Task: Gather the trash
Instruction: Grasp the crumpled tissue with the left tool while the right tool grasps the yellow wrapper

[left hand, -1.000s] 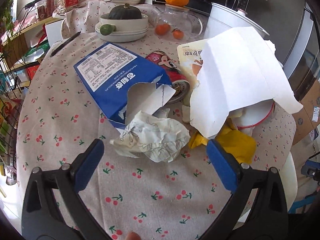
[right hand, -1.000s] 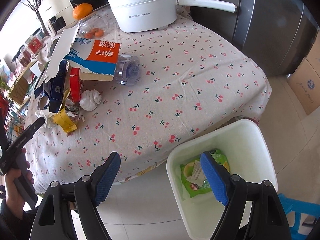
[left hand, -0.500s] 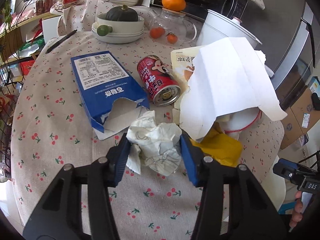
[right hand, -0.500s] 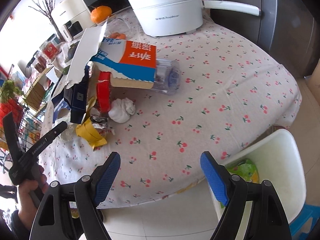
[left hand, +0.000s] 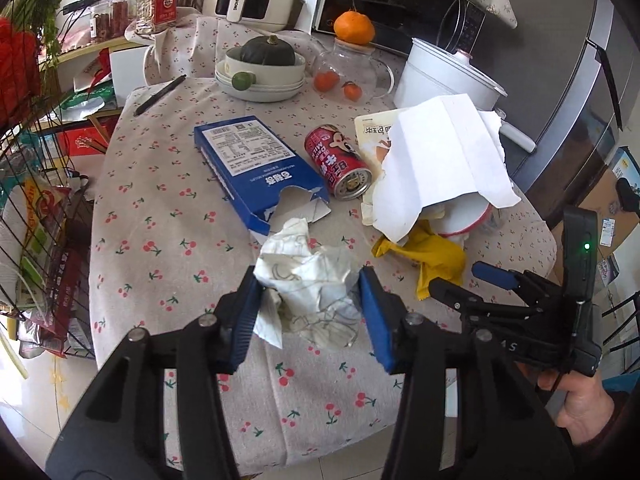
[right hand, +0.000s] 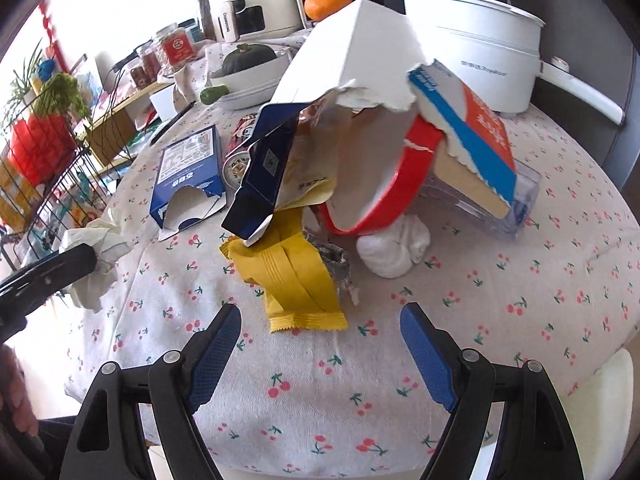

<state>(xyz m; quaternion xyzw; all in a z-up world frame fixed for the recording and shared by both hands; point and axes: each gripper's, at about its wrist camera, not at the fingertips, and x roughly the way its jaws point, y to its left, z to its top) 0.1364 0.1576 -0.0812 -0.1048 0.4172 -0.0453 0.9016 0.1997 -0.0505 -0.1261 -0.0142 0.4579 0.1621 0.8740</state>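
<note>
Your left gripper (left hand: 310, 312) pinched one paper wad (left hand: 316, 284); your right gripper (right hand: 320, 344) stood spread above one yellow wrapper (right hand: 298, 280). One can (left hand: 338, 164) lay beside one blue box (left hand: 256, 164).

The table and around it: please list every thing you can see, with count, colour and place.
Paper wad: 1, white, between left tool pads.
Box: 1, blue, torn, table middle.
Can: 1, red, lying right of box.
Wrapper: 1, yellow, ahead of right tool.
Tissue: 1, white, under red bowl.
Bowl: 1, red-rimmed, tilted in pile.
Cardboard: 1, white, over pile.
Pot: 1, white, far right.
Squash: 1, dark green, in dish.
Orange: 1, on glass jar.
Pen: 1, black, far left.
Left tool: shut on wad.
Right tool: open, empty.
</note>
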